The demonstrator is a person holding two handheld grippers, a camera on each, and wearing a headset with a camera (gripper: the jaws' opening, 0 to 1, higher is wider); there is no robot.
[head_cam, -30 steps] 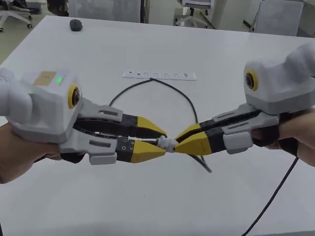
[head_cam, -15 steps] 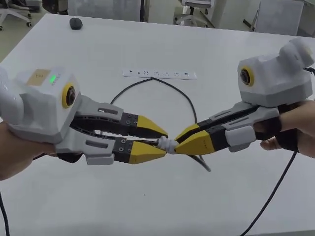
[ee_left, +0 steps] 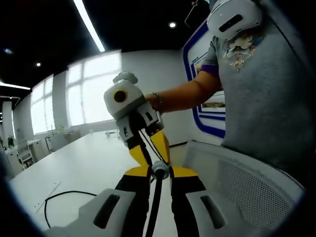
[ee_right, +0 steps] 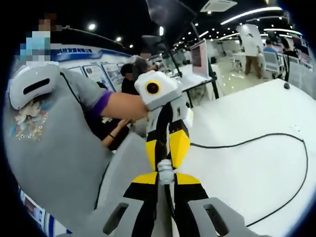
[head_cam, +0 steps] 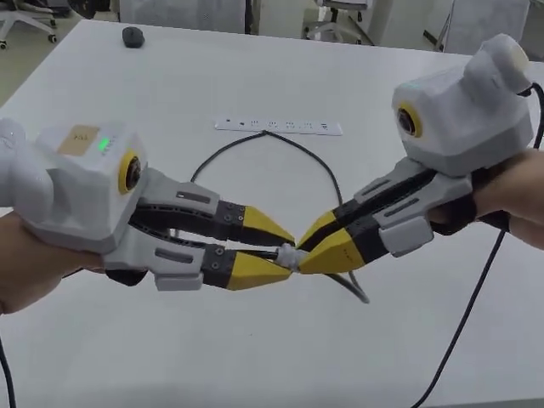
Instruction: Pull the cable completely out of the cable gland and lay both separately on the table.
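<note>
The little white cable gland (head_cam: 290,255) is up in the air above the table, right where the two grippers meet nose to nose. The left gripper (head_cam: 274,252) has its yellow tips pinched nearly closed on the gland. The right gripper (head_cam: 304,252) is pinched closed too, touching the gland's other side, and I think it grips the black cable (head_cam: 323,174) there, but that spot is too small to be sure. The cable is not out yet. To do this step well, I think one gripper should hold the gland tight and not let it turn, while the other pulls the cable straight away along its own line, slowly, so nothing slips or snaps loose. Then each piece needs its own place to lie. The rest of the cable curls in a big loop on the white table (head_cam: 170,85) below. Near the loop's far side lies a white power strip (head_cam: 278,127). A small dark thing (head_cam: 133,36) sits at the far edge. Office chairs (head_cam: 336,7) stand behind the table in a bright room.
</note>
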